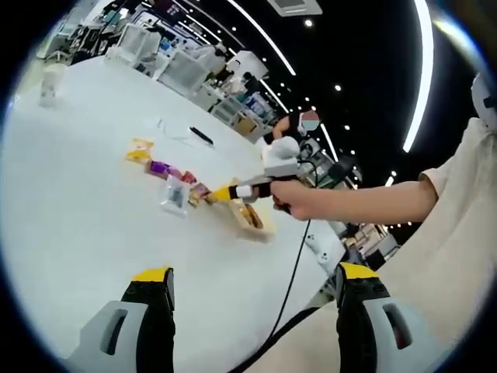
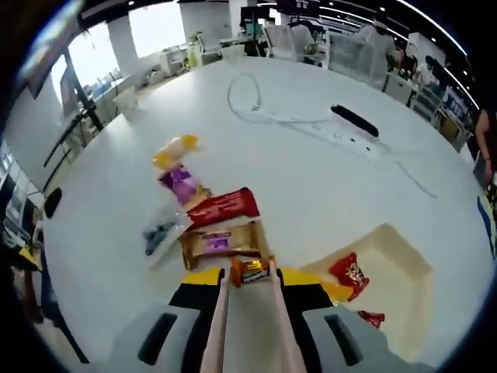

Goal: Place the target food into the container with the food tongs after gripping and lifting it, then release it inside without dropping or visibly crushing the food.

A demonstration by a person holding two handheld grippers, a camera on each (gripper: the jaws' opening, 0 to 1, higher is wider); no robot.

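tongs [image 2: 250, 299] in the clenched right gripper [image 2: 250, 289] pinch a small orange wrapped snack [image 2: 251, 271] beside the cream rectangular container [image 2: 388, 280]; loosening risks dropping it. left gripper [image 1: 252, 289] jaws released.

Left gripper view sits back and fairly high off the white table [image 1: 85, 225], looking across it toward the row of snack packets [image 1: 175, 177], which are well apart from its lens. Right gripper view hangs close above the same packets [image 2: 210, 217], looking steeply down and forward past them to the power strip [image 2: 342, 132] beyond. Both views share the packets, the cream tray [image 2: 411, 272] beside them, and the table.
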